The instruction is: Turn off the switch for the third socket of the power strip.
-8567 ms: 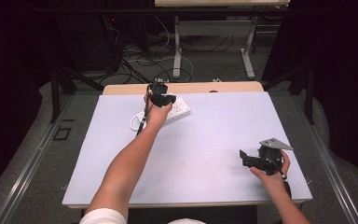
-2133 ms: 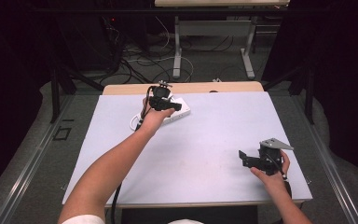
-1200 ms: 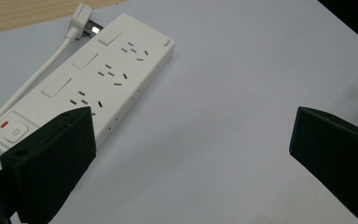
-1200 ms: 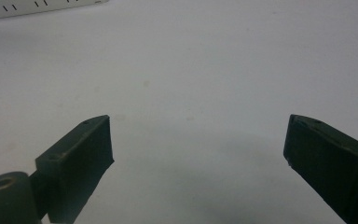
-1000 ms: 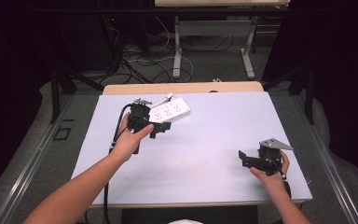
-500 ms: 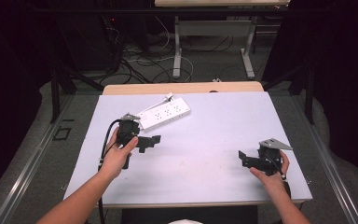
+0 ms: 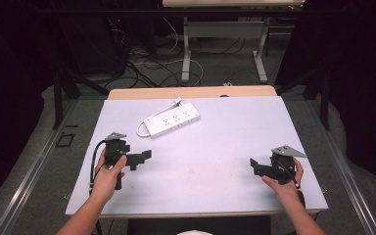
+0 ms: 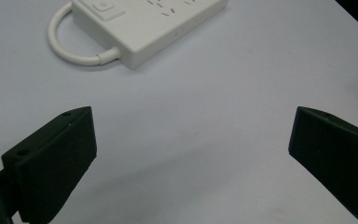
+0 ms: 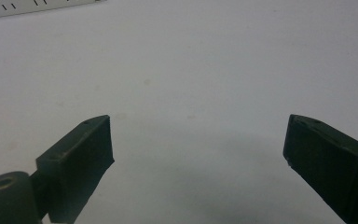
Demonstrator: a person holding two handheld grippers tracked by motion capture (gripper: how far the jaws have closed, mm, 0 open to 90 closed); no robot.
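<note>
On the desk (image 7: 225, 127), seen from the high view, a white power strip (image 7: 172, 120) lies at far left of centre, its short cord looped at its left end. The left gripper (image 7: 142, 157), held in a person's left hand (image 7: 106, 176), hovers near the strip at the near left, apart from it, its jaws pointing right. The right gripper (image 7: 254, 167), in the right hand (image 7: 283, 180), sits at the near right edge, well apart from the strip, jaws pointing left.

In the left gripper view, the left gripper (image 8: 191, 154) has its two black jaws spread wide over bare desk (image 8: 205, 93), nothing between them. The strip (image 8: 144, 18) lies just beyond, its cord (image 8: 67, 44) curving out from its end; no jaw touches it.

In the right gripper view, the right gripper (image 9: 196, 154) is likewise spread wide and holds nothing, its jaws low over the pale desk (image 9: 191, 70). An edge of the strip (image 9: 37, 7) shows at the far top left, well apart from the jaws.
</note>
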